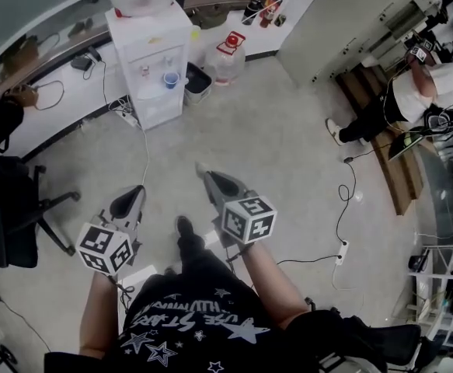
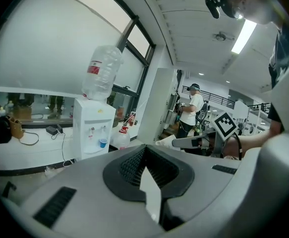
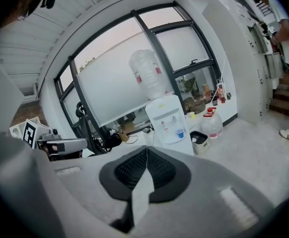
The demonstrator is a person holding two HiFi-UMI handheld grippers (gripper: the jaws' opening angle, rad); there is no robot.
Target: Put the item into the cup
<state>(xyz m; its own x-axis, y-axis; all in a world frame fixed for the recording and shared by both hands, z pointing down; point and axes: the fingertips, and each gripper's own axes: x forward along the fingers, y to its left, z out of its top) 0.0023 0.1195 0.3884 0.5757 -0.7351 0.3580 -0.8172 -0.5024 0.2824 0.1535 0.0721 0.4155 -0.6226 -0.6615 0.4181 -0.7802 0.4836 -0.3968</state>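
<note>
Left gripper (image 1: pixel 135 193): held low over the grey floor (image 1: pixel 288 169); its 2 jaws are pressed together with nothing between them, as the left gripper view shows.
Right gripper (image 1: pixel 206 176): level with the left one and just beside it, pointing the same way; its 2 jaws also meet, gripping nothing.
Marker cubes: 1 on each gripper, the right one (image 1: pixel 249 217) and the left one (image 1: pixel 105 248), near the person's forearms.
Blue cup (image 1: pixel 171 79): upright in the tap recess of the water dispenser (image 1: pixel 152 53), well apart from both grippers and ahead of them.
Item: I cannot tell which thing it is; neither gripper carries anything.
Water bottle (image 2: pixel 102 73): upside down on top of the dispenser.
Spare jug (image 1: pixel 228 57): on the floor to the dispenser's right, with a dark bin (image 1: pixel 197 81) between the 2.
Other person (image 1: pixel 420 92): at the far right, by the steps.
Office chair (image 1: pixel 16 216): at the left edge.
</note>
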